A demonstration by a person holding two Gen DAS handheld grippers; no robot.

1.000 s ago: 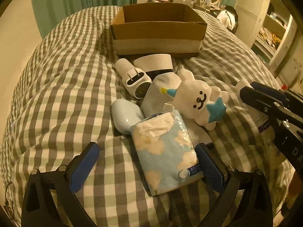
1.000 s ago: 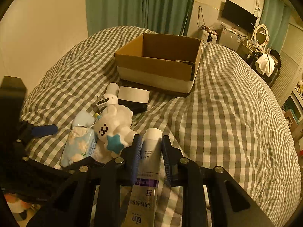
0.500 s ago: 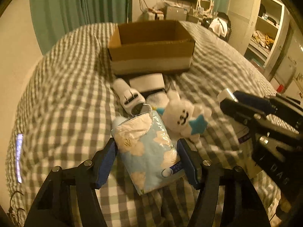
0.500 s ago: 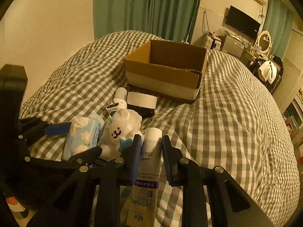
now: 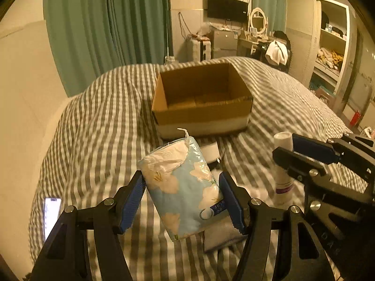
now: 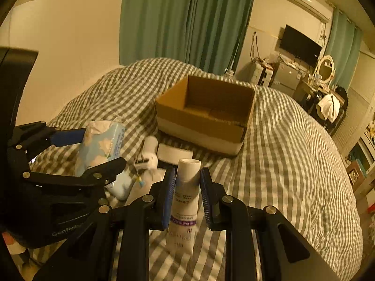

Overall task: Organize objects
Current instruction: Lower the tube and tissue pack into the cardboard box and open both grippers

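Note:
My left gripper (image 5: pixel 181 201) is shut on a light blue flowered tissue pack (image 5: pixel 182 187) and holds it above the checked bed; it also shows in the right wrist view (image 6: pixel 100 145). My right gripper (image 6: pixel 187 194) is shut on a white tube with a purple label (image 6: pixel 185 201), lifted off the bed; the tube shows at the right of the left wrist view (image 5: pixel 282 171). An open, empty cardboard box (image 5: pixel 201 100) stands on the bed ahead of both grippers (image 6: pixel 206 114).
A white handheld device (image 6: pixel 148 154), a white flat box (image 6: pixel 174 153) and a pale blue object (image 6: pixel 120 186) lie on the bed before the box. A lit phone (image 5: pixel 52 215) lies at the left. Dresser, shelves and curtains stand behind the bed.
Both grippers have risen from the bed with their loads. The left gripper closed on the tissue pack and lifted it; the plush toy dropped out of sight below.

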